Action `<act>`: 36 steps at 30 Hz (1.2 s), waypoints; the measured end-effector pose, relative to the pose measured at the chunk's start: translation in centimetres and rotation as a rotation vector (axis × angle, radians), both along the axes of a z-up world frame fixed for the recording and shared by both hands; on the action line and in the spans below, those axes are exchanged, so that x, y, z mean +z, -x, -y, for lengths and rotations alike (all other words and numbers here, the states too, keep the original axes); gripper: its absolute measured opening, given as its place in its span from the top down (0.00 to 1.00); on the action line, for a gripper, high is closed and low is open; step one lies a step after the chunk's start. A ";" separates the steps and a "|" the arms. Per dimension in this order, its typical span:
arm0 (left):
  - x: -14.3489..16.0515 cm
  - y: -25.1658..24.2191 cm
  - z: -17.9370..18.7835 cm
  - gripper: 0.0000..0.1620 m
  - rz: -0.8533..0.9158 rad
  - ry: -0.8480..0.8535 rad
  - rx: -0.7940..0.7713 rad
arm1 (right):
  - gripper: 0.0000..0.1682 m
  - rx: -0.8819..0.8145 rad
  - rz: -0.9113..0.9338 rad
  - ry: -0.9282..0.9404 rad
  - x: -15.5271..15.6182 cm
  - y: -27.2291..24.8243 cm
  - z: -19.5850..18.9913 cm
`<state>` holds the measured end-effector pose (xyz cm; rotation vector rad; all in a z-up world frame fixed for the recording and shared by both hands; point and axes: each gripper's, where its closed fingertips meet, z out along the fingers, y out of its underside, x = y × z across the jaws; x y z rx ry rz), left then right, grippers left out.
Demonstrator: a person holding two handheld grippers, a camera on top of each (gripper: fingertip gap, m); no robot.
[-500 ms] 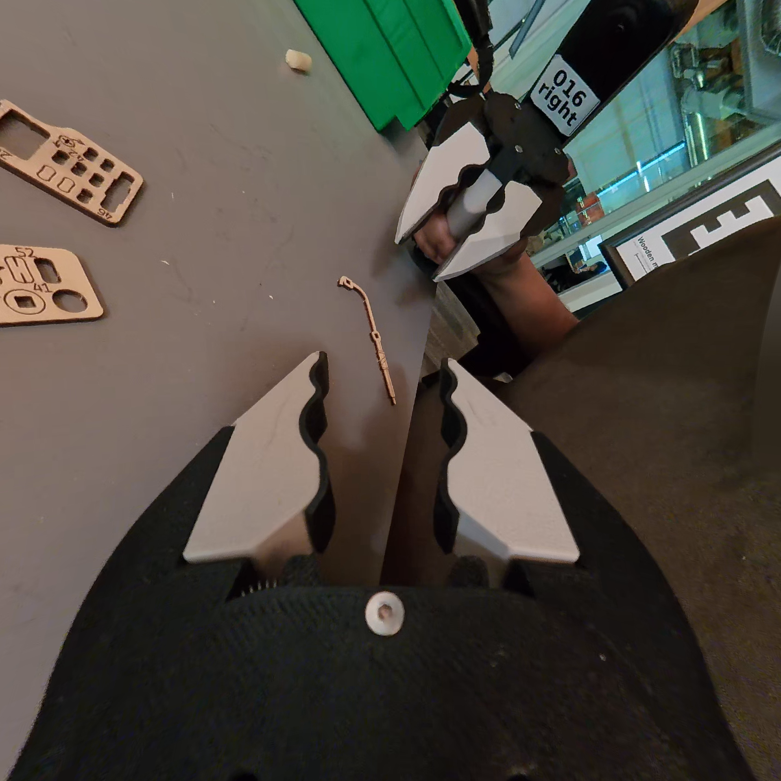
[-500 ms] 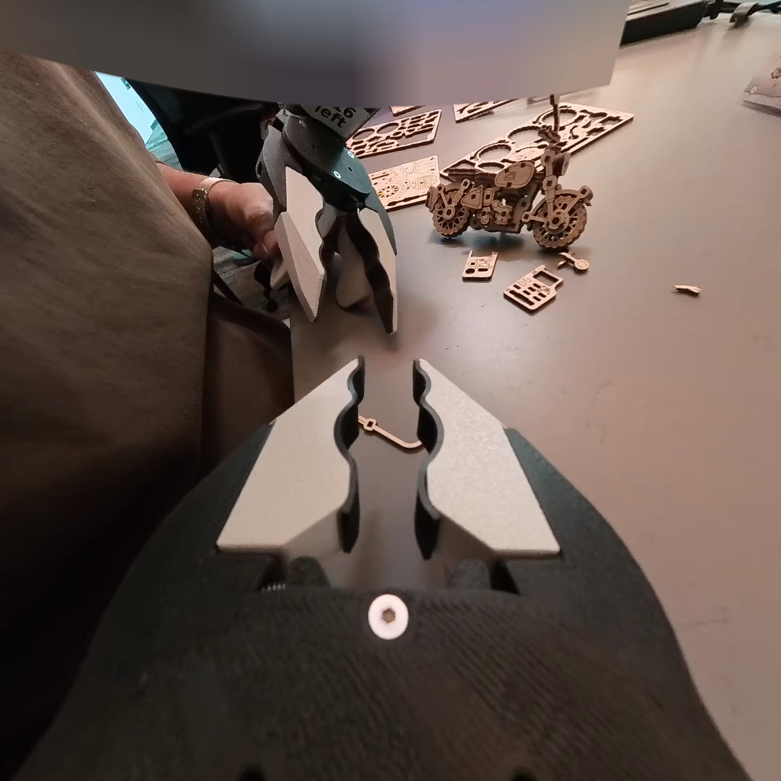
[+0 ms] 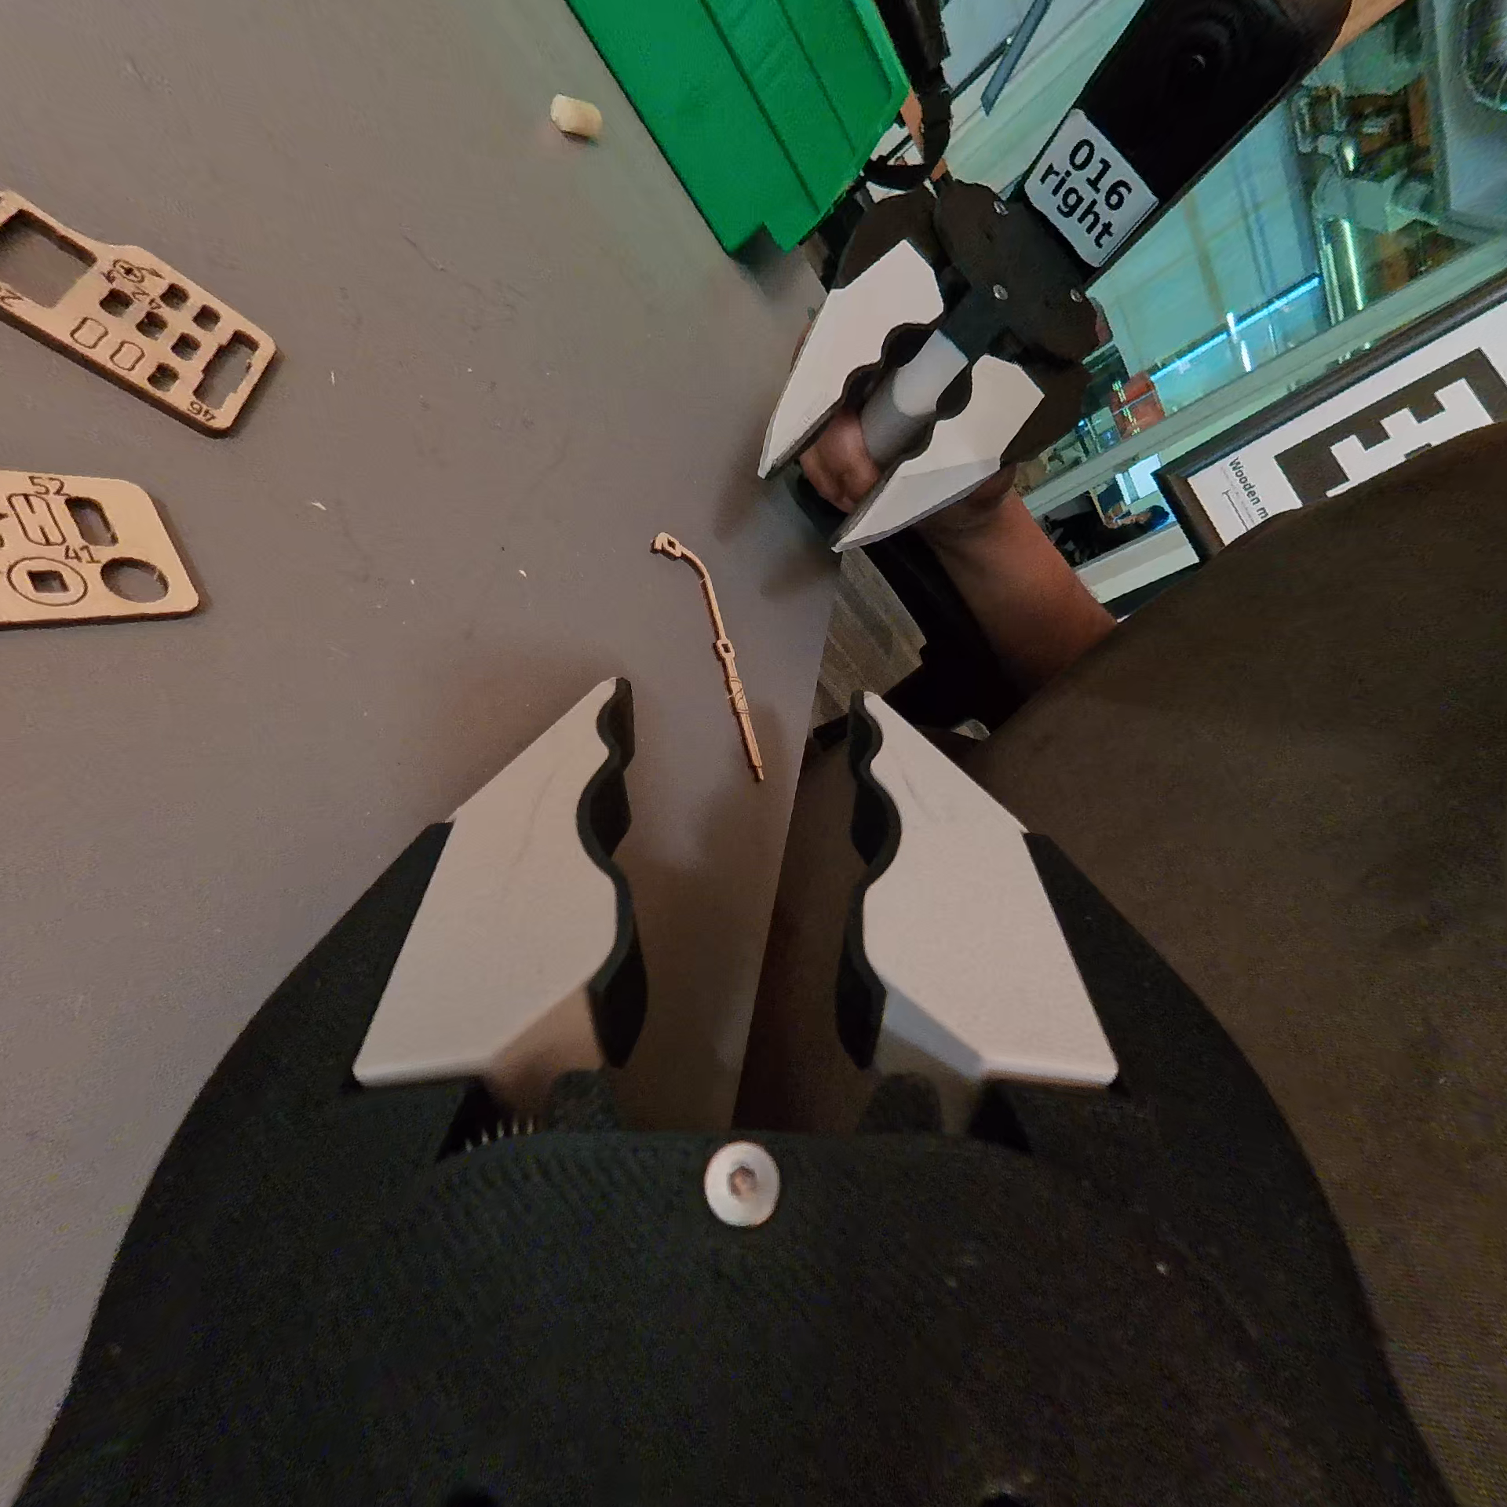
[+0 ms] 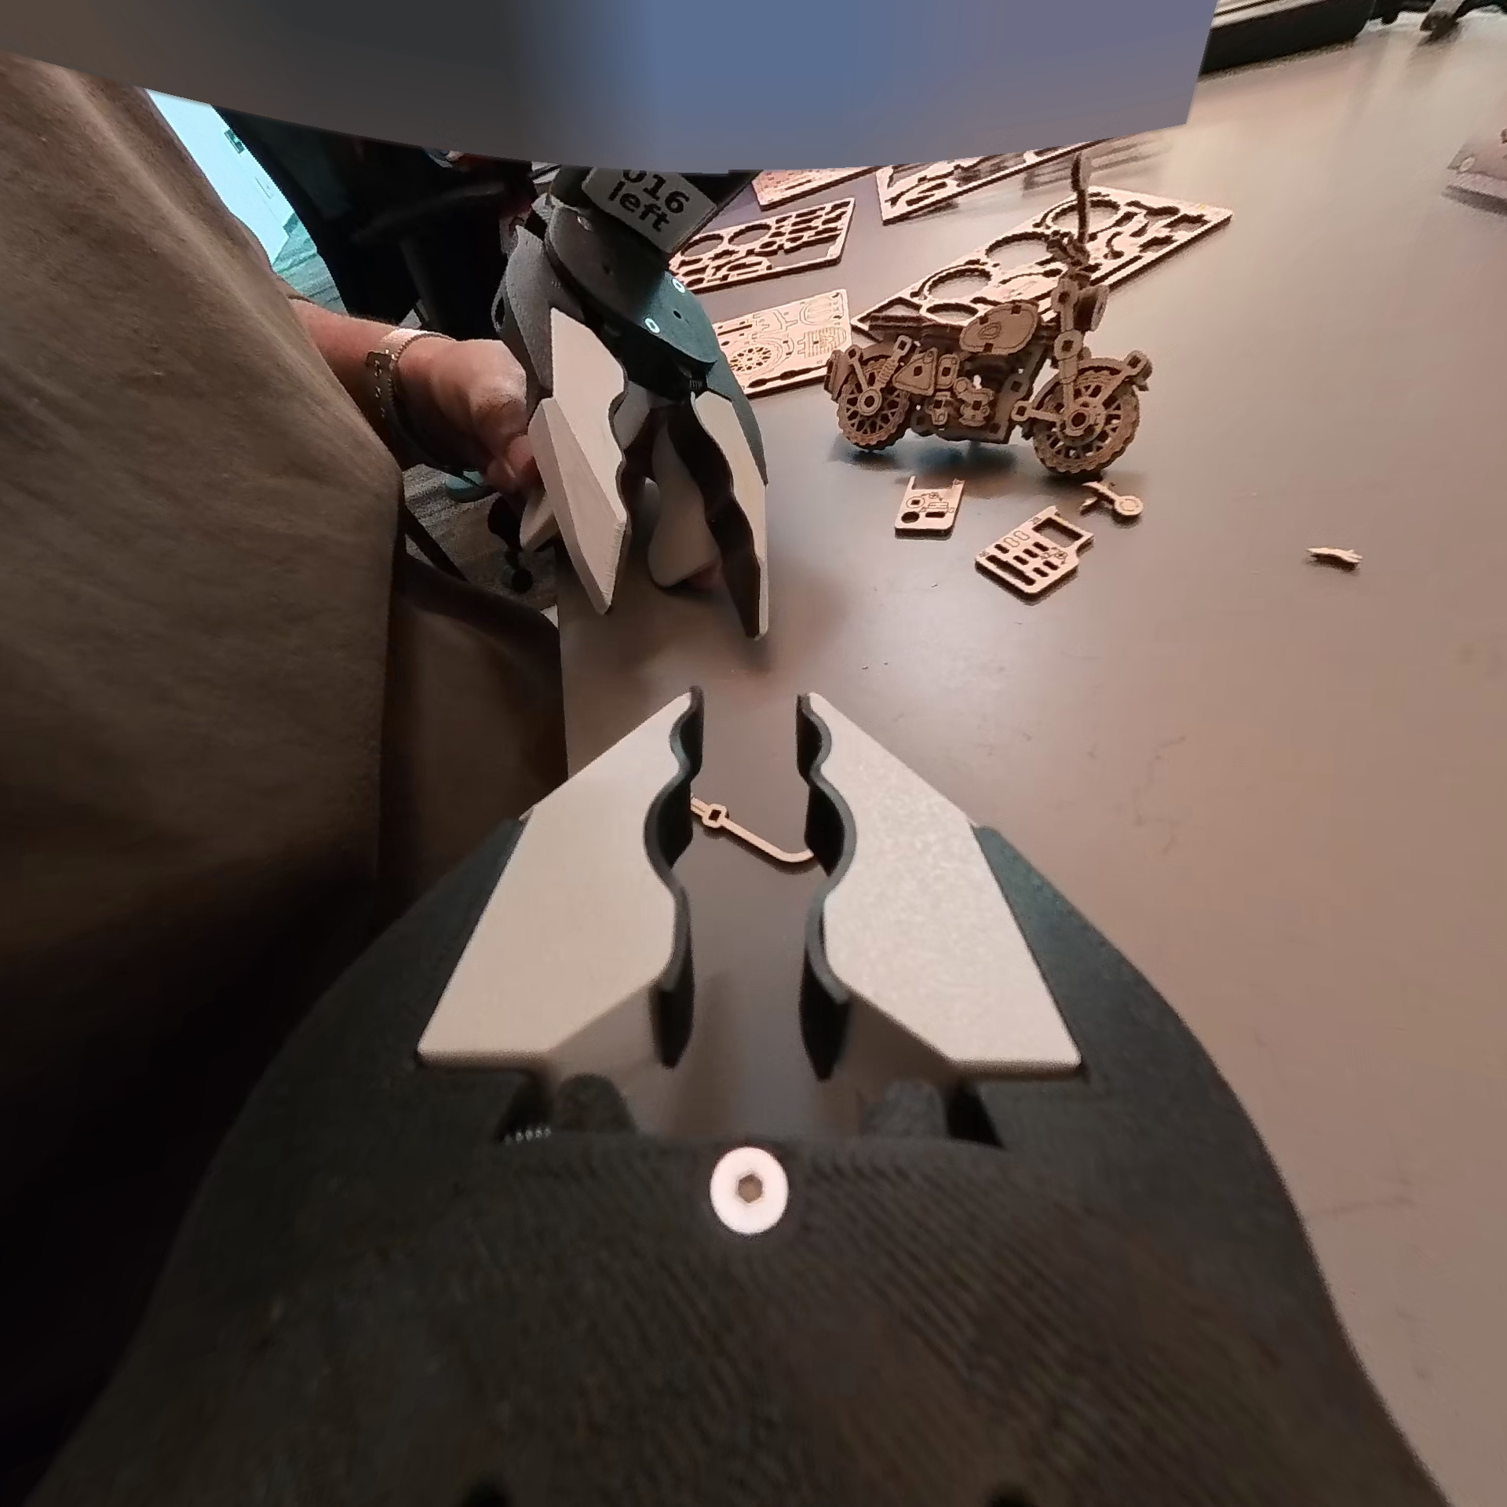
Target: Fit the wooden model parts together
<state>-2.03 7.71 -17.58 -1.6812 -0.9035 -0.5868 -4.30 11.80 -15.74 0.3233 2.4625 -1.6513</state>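
Thin wooden lever part (image 3: 716, 652) is lying flat on the grey bench (image 3: 408, 734), close to its near edge. Left hand-held gripper (image 3: 738, 713) is hovering with fingers spread wide and empty; the part is sitting just ahead of its tips, nearer the left finger. Right hand-held gripper (image 4: 746, 701) is also gaping, holding nothing; the same part (image 4: 750, 833) is showing through the gap between its fingers, lying on the bench beneath them and touching neither, as far as can be told. The two grippers are facing each other across the part.

Farther out beyond the right gripper: two small punched wooden cards (image 4: 1034, 553), then the assembled wooden motorcycle (image 4: 991, 383) standing upright, with emptied part sheets (image 4: 766, 245) behind it. Past the left gripper, a green bin (image 3: 750, 106) is sitting on the bench. Nothing is blocking the part.
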 end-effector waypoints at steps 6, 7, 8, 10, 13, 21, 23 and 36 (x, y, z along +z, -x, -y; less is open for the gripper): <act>0.0 0.0 0.0 0.69 0.002 -0.002 0.000 | 0.87 0.022 -0.016 -0.005 0.0 -0.5 0.0; 0.0 0.0 0.0 0.69 0.001 -0.001 0.000 | 0.87 0.032 -0.022 -0.007 0.0 -0.7 0.1; 0.0 0.0 0.0 0.69 0.000 0.000 0.000 | 0.87 0.043 -0.031 -0.009 0.0 -1.0 0.1; 0.0 0.0 0.0 0.69 -0.002 0.002 0.000 | 0.86 0.064 -0.056 -0.028 -0.3 -1.5 0.1; 0.0 0.0 0.0 0.69 -0.002 0.003 0.001 | 0.85 0.085 -0.117 -0.110 -1.3 -2.1 0.0; -0.1 0.0 0.0 0.69 -0.011 0.011 -0.001 | 0.88 0.112 -0.277 -0.367 -4.9 -2.7 0.1; -0.1 -0.1 0.0 0.69 -0.013 0.012 -0.002 | 0.91 0.120 -0.254 -0.360 -5.1 -3.0 0.2; 2.0 1.7 1.3 0.68 -0.065 -0.095 0.120 | 0.96 -0.114 -0.059 0.052 2.1 -0.2 0.3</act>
